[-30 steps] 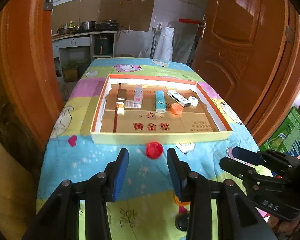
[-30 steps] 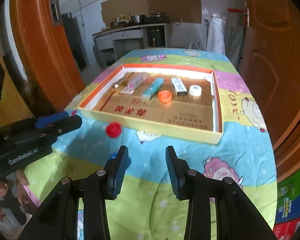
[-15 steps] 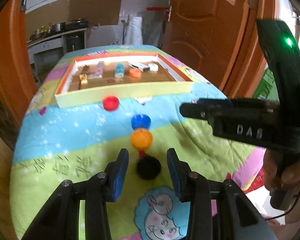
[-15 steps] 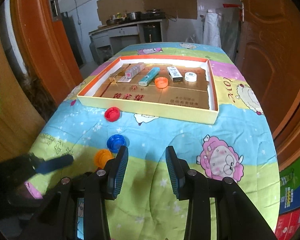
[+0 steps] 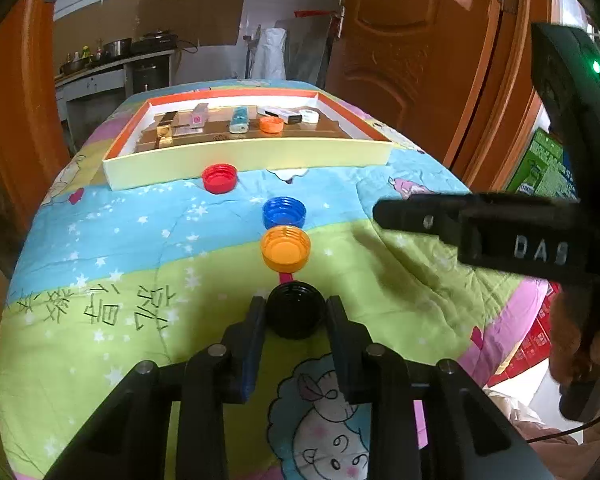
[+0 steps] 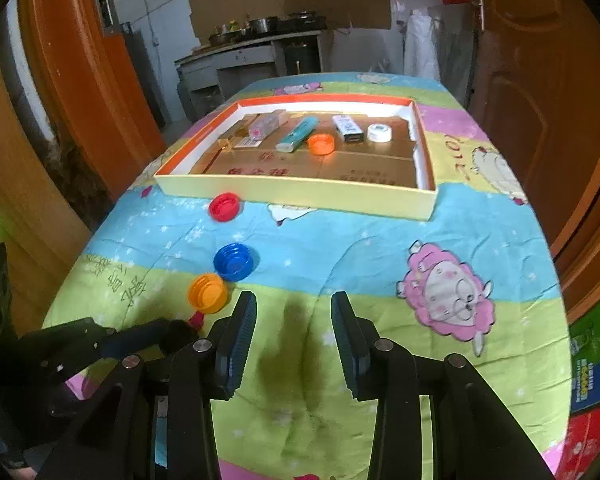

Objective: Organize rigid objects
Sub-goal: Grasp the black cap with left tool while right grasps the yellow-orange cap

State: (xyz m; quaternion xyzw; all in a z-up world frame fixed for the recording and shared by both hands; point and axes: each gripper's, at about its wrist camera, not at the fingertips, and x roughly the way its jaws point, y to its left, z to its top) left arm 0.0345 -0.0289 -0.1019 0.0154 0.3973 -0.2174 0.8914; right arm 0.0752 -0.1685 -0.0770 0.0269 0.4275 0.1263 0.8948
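Observation:
A black bottle cap (image 5: 295, 309) lies on the quilt with my left gripper (image 5: 295, 318) closing on it; both pads sit against its sides. In a row beyond it lie an orange cap (image 5: 285, 248), a blue cap (image 5: 284, 212) and a red cap (image 5: 219, 178). The red cap rests just in front of the shallow cardboard tray (image 5: 244, 156). My right gripper (image 6: 294, 320) hovers open over bare green quilt, right of the orange cap (image 6: 207, 293), with nothing between its fingers.
The tray (image 6: 300, 194) holds an orange cap (image 6: 321, 144), a white cap (image 6: 379, 133), a teal stick (image 6: 298, 138) and small boxes. The quilted table drops off at left, right and near edges. Wooden doors flank it; cartons (image 6: 592, 380) stand at lower right.
My left gripper pulled back from the tray and came down over the black cap, and its jaws narrowed onto it. The right gripper shifted only slightly.

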